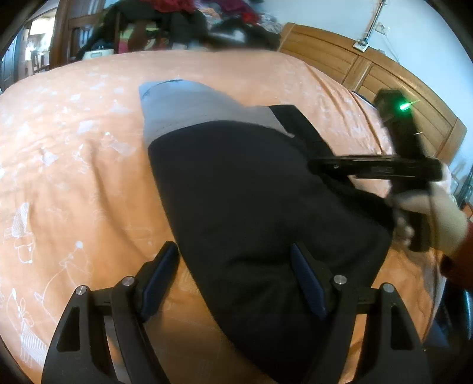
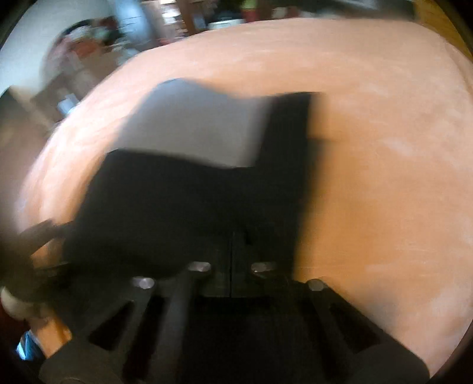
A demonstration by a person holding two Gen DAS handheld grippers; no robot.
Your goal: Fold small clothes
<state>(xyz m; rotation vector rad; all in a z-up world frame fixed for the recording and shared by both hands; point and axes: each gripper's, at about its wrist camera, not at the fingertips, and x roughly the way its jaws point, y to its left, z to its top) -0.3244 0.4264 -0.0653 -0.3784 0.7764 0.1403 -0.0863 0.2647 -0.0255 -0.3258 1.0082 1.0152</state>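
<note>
An orange bedspread (image 1: 74, 153) with faint white drawings covers the bed and fills most of both views. Behind it stands a wooden headboard (image 1: 369, 71), and past the far edge lies a dark heap of clothes (image 1: 183, 17), too blurred to sort out.

On the bedspread lies the garment (image 1: 236, 189), black over most of its length with a grey panel (image 1: 189, 109) at its far end. It runs lengthwise away from the near edge, black part closest.

The left gripper (image 1: 236, 274) hangs low over the near end, its jaws spread wide, one finger (image 1: 159, 277) above bare bedspread and the other over the black cloth; nothing sits between them.

The right gripper (image 2: 231, 260) comes in from the garment's right side. Its wrist view is smeared, yet the two fingers meet along a thin seam, closed at the black cloth's edge. Whether cloth is pinched there, I cannot tell. A white-gloved hand (image 1: 434, 212) holds its handle, and a green light (image 1: 403, 106) glows on its body.
</note>
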